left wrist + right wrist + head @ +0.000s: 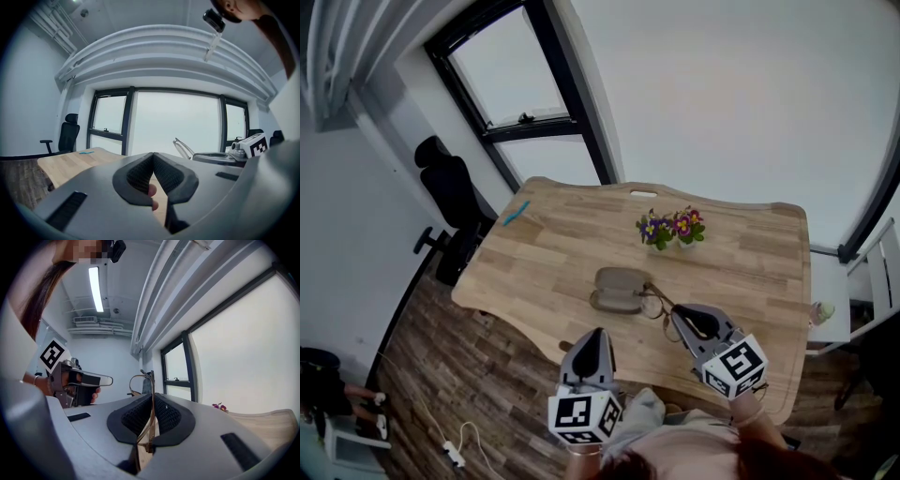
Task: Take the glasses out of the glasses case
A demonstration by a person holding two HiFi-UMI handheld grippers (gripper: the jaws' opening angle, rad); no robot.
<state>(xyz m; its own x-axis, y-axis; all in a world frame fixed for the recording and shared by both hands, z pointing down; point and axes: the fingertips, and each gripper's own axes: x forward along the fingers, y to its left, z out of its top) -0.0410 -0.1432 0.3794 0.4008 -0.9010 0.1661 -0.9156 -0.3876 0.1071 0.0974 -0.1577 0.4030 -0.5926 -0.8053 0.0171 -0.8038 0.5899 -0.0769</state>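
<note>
The grey glasses case [617, 289] lies open on the wooden table [562, 253], near its middle. The thin-framed glasses [656, 303] are out of it, just to its right, held over the table. My right gripper [676, 315] is shut on the glasses; in the right gripper view the glasses [149, 405] are clamped edge-on between the pads of the right gripper [152, 398]. My left gripper [597, 334] hovers near the front edge, below the case. In its own view the left gripper [153, 155] is shut with nothing in it, and the glasses [183, 149] show to the right.
A small pot of purple and yellow flowers [671, 228] stands behind the case. A blue pen [516, 213] lies at the table's far left corner. A black office chair [450, 202] stands left of the table, under the window. A white side shelf [827, 309] is at the right.
</note>
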